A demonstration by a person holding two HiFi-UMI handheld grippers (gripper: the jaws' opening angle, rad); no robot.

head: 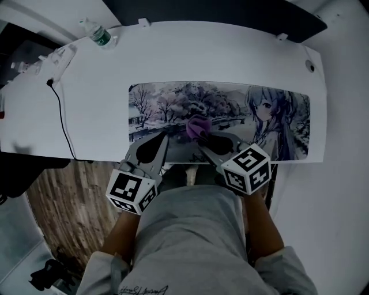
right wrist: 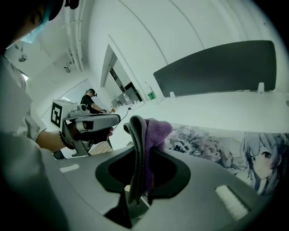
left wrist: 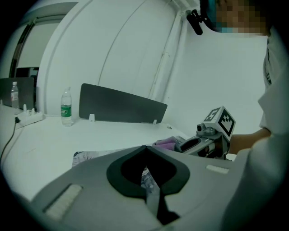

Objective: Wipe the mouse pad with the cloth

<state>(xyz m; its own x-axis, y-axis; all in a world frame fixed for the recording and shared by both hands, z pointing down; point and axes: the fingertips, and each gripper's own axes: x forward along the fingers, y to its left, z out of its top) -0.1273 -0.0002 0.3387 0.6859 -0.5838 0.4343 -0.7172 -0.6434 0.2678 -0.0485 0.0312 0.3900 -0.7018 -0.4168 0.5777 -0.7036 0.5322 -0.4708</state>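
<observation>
White desk point(head: 219, 52) carries printed mouse pad point(head: 167, 109); dark panel point(head: 219, 10) behind. Right gripper point(head: 203, 140) clamps purple cloth point(head: 198, 125); left gripper point(head: 165, 139) closed, empty.

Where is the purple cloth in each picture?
Head view: the purple cloth is in the middle, at the right gripper tip, over the mouse pad.
Left gripper view: purple cloth right of centre, beside the right gripper.
Right gripper view: purple cloth dead centre, pinched between the jaws.
Shared landmark: the picture-printed mouse pad shows in all three.
</observation>
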